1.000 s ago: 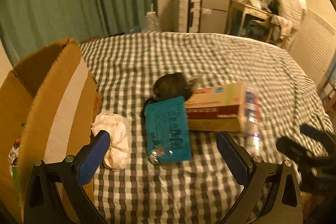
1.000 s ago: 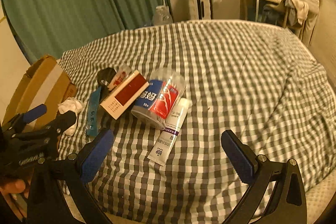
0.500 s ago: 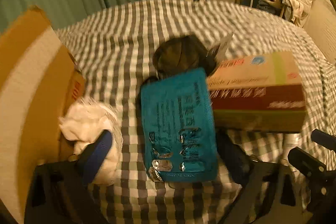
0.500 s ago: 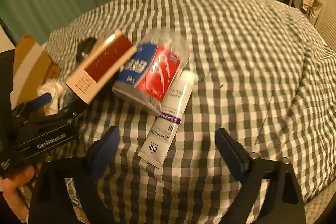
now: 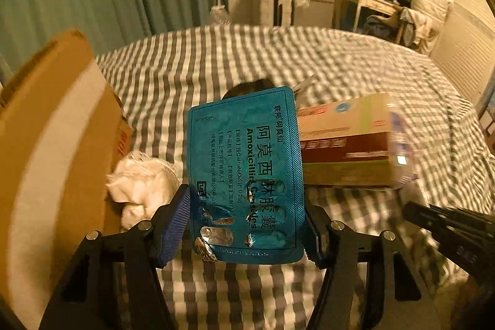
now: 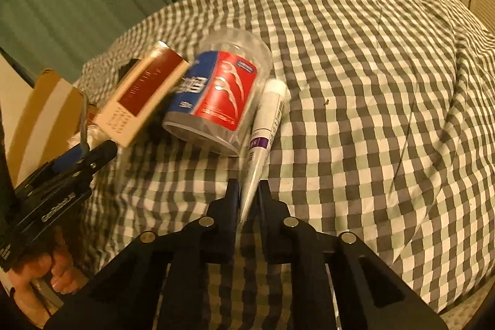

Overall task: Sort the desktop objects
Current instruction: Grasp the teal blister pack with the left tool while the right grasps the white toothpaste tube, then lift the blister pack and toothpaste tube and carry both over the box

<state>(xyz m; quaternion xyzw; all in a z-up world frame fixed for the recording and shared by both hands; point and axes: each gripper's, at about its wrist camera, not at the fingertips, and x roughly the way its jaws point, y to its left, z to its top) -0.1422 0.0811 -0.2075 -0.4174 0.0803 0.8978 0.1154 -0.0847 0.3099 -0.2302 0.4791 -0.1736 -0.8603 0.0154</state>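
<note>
Left gripper (image 5: 247, 217) pinches the light, bendable blister pack (image 5: 246, 175) by its lower edges, raised above the bed (image 5: 340, 61); right gripper (image 6: 247, 201) clamps the soft tube's (image 6: 263, 132) crimped tail.

On the grey-and-white checked bedcover (image 6: 355, 57), the clear plastic floss-pick tub (image 6: 216, 95) lies between the red-and-cream cardboard carton (image 6: 145, 95) at left and the white squeeze tube (image 6: 266, 116) at right.
</note>
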